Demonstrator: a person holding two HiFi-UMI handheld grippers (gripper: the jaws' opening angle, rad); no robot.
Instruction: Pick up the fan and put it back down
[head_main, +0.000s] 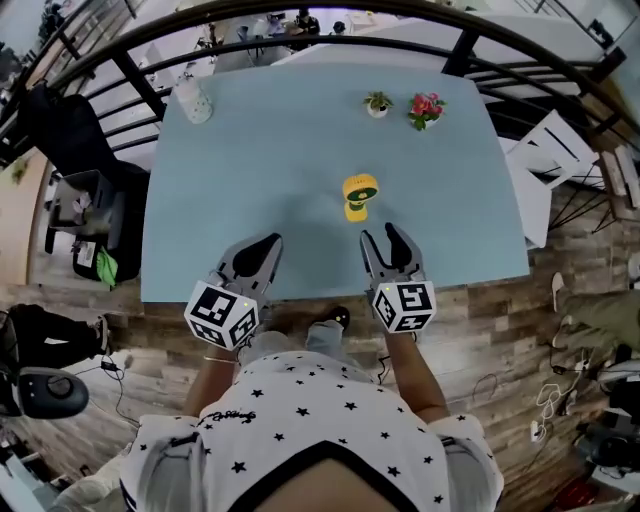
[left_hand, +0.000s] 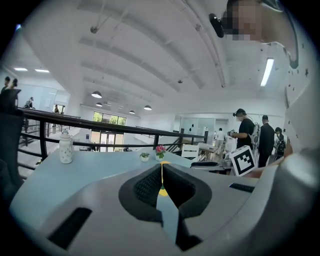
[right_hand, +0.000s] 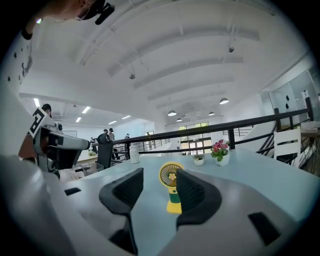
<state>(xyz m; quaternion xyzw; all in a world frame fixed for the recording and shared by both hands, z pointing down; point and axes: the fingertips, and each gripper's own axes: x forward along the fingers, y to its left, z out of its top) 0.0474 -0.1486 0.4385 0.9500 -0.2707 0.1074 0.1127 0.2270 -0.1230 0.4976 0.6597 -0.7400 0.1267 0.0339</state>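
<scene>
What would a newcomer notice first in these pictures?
The small yellow fan stands upright, alone in the middle of the pale blue table. It is just ahead of the right gripper, whose jaws stand apart and short of it. The left gripper, jaws together, is beside the right one by the table's near edge. Along the far edge stand a pot of pink flowers and a white jar.

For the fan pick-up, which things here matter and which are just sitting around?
In the job: fan; right claw, open, facing it.
Lying about: white jar; small green plant; pink flower pot; left claw, shut.
</scene>
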